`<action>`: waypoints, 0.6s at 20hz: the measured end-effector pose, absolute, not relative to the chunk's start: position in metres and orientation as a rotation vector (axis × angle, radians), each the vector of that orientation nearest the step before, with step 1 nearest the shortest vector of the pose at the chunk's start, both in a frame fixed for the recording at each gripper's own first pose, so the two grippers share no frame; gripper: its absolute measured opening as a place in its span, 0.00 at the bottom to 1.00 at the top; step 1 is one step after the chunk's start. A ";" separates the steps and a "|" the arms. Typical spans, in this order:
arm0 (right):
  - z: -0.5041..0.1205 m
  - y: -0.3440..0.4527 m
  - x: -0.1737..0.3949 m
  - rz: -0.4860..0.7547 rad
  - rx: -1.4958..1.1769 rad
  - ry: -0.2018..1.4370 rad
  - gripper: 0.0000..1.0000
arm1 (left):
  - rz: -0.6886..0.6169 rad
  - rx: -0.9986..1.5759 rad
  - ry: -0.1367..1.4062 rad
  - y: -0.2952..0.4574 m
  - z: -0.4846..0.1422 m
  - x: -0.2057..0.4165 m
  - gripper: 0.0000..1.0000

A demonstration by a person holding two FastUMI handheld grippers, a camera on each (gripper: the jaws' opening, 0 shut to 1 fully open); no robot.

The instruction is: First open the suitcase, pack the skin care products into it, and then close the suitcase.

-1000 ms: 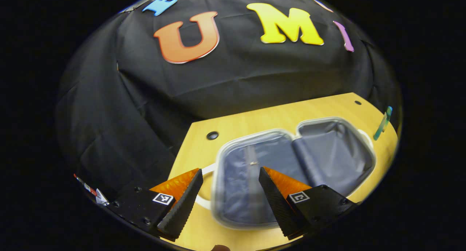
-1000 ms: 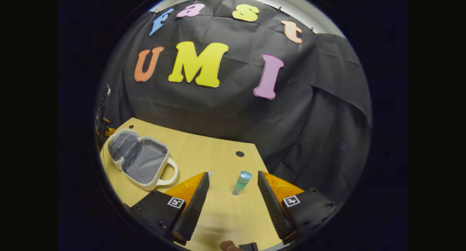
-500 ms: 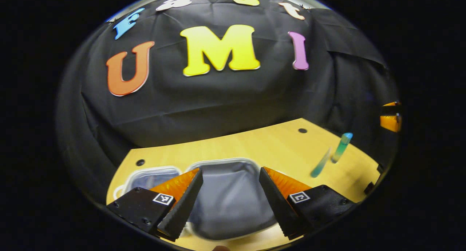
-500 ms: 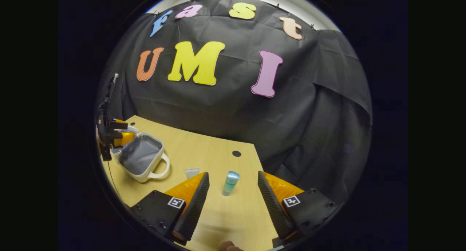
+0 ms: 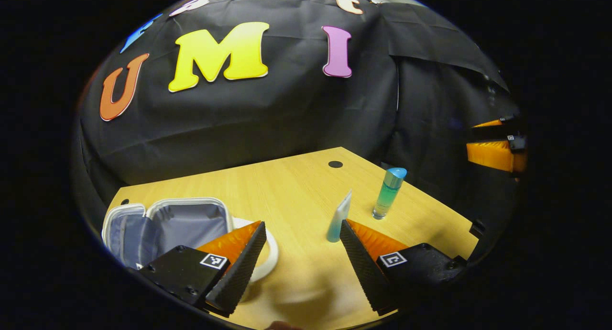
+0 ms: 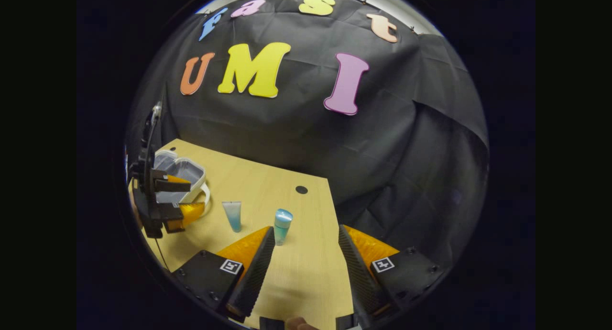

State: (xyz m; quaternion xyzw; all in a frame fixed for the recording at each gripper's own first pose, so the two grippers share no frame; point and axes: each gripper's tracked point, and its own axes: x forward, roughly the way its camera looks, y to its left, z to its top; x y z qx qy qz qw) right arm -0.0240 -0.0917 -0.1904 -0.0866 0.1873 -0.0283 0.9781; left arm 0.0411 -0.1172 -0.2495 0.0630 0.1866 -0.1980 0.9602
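left gripper view: left gripper [image 5: 301, 253] spread wide and empty, tube [image 5: 338, 217] at 1 o'clock beside its finger, open suitcase [image 5: 167, 225] at 9 o'clock.
right gripper view: right gripper [image 6: 306, 258] parted, empty; bottle [image 6: 282, 226] at 11 o'clock. both upright items look tippy; a finger nudge could topple them.

no readable text or labels, square black-and-white marker tags on the tongs' bodies, bottle and tube markings illegible
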 end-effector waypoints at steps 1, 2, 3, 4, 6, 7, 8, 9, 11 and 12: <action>-0.196 -0.095 -0.023 -0.051 -0.183 0.383 0.80 | -0.404 0.124 0.396 -0.128 -0.262 0.041 0.99; -0.203 -0.099 -0.022 -0.045 -0.193 0.390 0.80 | -0.394 0.120 0.406 -0.135 -0.273 0.046 0.99; -0.209 -0.103 -0.022 -0.038 -0.198 0.402 0.79 | -0.393 0.105 0.426 -0.144 -0.284 0.050 0.99; -0.217 -0.106 -0.021 -0.031 -0.198 0.413 0.80 | -0.394 0.082 0.443 -0.152 -0.293 0.055 0.99; -0.233 -0.113 -0.019 -0.014 -0.194 0.449 0.78 | -0.365 0.046 0.460 -0.161 -0.308 0.069 0.99; -0.242 -0.116 -0.018 -0.006 -0.189 0.467 0.80 | -0.348 0.034 0.465 -0.165 -0.315 0.075 0.99; -0.249 -0.121 -0.016 -0.005 -0.187 0.479 0.80 | -0.327 0.031 0.463 -0.166 -0.319 0.083 0.99; -0.253 -0.125 -0.014 -0.005 -0.184 0.485 0.80 | -0.310 0.032 0.459 -0.167 -0.322 0.089 0.99; -0.264 -0.132 -0.008 -0.003 -0.175 0.497 0.80 | -0.279 0.041 0.462 -0.169 -0.330 0.103 0.94; -0.268 -0.133 -0.004 0.003 -0.174 0.502 0.80 | -0.264 0.048 0.463 -0.169 -0.334 0.109 0.90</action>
